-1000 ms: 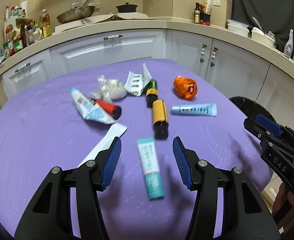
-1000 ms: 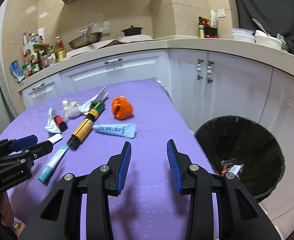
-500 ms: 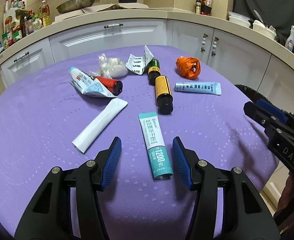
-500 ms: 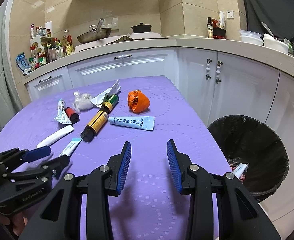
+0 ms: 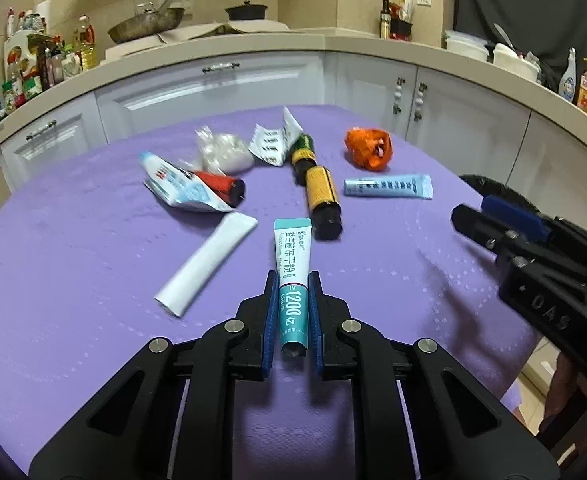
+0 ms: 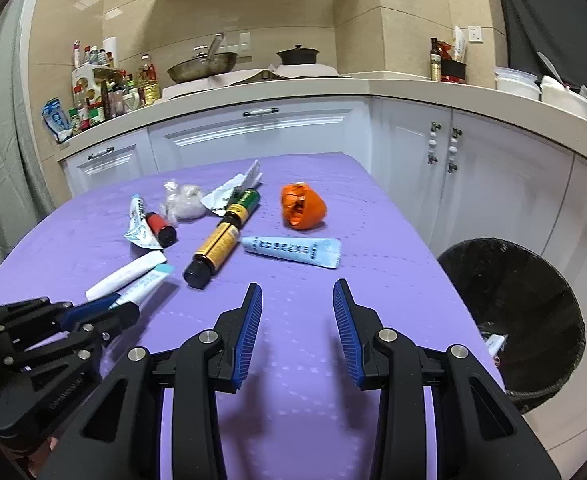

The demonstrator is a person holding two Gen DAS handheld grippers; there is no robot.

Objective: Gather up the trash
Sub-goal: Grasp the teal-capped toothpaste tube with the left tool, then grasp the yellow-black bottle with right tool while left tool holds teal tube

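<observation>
My left gripper (image 5: 292, 280) is shut on the cap end of a teal and white tube (image 5: 292, 276) that lies on the purple table (image 5: 73, 264). The same tube shows in the right wrist view (image 6: 143, 286), held by the left gripper (image 6: 109, 312). My right gripper (image 6: 297, 292) is open and empty above the table's near right part; in the left wrist view it (image 5: 493, 220) is at the right. A black trash bin (image 6: 513, 304) stands right of the table with a scrap inside.
On the table lie a white tube (image 5: 207, 264), a crumpled toothpaste tube with red cap (image 5: 189, 188), a clear bag (image 5: 223, 152), a blister pack (image 5: 273, 142), two dark bottles (image 5: 319, 188), an orange wrapper (image 5: 369, 148) and a pale blue tube (image 5: 387, 187). White cabinets stand behind.
My left gripper moved forward over the teal tube and shut on its near end. My right gripper stayed open and shifted slightly toward the table.
</observation>
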